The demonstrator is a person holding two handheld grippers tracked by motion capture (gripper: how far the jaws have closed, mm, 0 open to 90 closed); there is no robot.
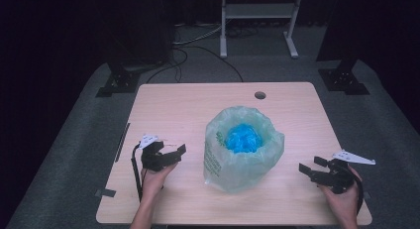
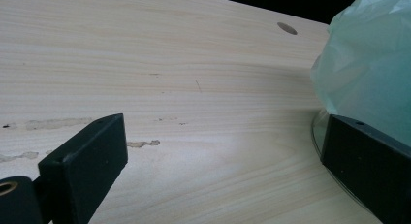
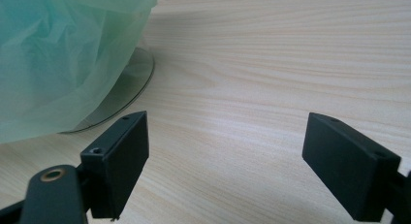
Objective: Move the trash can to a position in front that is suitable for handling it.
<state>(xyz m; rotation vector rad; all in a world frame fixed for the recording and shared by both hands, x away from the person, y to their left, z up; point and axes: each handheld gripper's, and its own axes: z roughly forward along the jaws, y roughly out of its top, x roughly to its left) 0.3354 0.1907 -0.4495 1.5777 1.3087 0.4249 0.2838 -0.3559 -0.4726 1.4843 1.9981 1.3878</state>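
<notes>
Nothing looks begun: the green bag (image 1: 242, 149) stands mid-frame, untouched, both the left gripper (image 1: 174, 153) and right gripper (image 1: 308, 170) wide open, empty.

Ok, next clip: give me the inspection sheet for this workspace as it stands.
Surface: pale wood table, round hole near far edge, scuffs in the left gripper view.
Job's things: green bag standing open at centre, blue stuff inside.
Clutter: tape on the near left edge.
Grippers: left gripper and right gripper both open, either side of the bag, apart from it.
Cables: one trails from the left gripper; more on the floor behind.
Surroundings: grey carpet, white stand, dark backdrop.
</notes>
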